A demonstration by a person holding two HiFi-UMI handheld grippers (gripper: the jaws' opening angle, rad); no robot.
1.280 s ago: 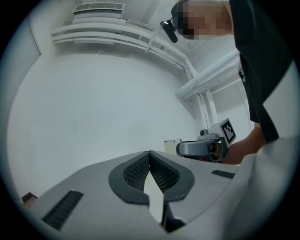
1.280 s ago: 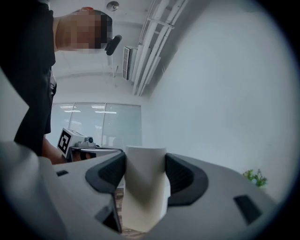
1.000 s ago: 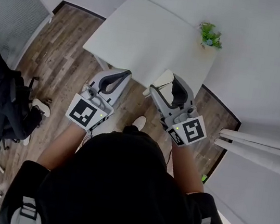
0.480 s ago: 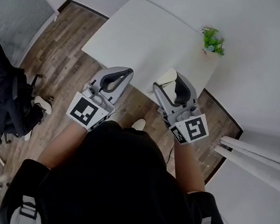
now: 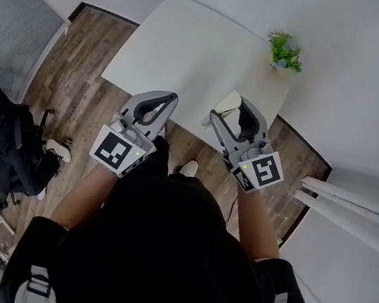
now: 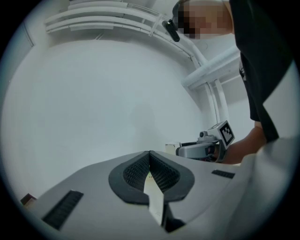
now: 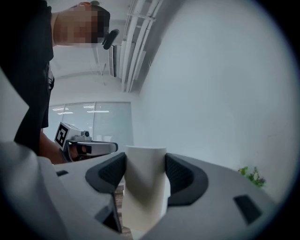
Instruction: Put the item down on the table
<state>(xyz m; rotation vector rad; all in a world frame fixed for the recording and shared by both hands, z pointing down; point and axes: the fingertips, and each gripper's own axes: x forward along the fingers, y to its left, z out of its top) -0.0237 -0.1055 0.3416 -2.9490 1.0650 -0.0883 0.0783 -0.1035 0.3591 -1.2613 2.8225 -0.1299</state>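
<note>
The white cup (image 7: 145, 187) is pinched between the jaws of the right gripper (image 5: 229, 114), about over the near edge of the table (image 5: 185, 46). We should carry it further over the tabletop, lower it until its base rests flat, and only then release. Both forearms reach forward; the left gripper (image 5: 165, 102) hangs alongside, its jaws pressed together on nothing.

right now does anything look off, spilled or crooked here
Nothing stands out. The right tool is shut squarely on a cream cylinder. The left tool is shut on nothing. A small potted plant sits at the white table's far corner, with no spill showing.
</note>
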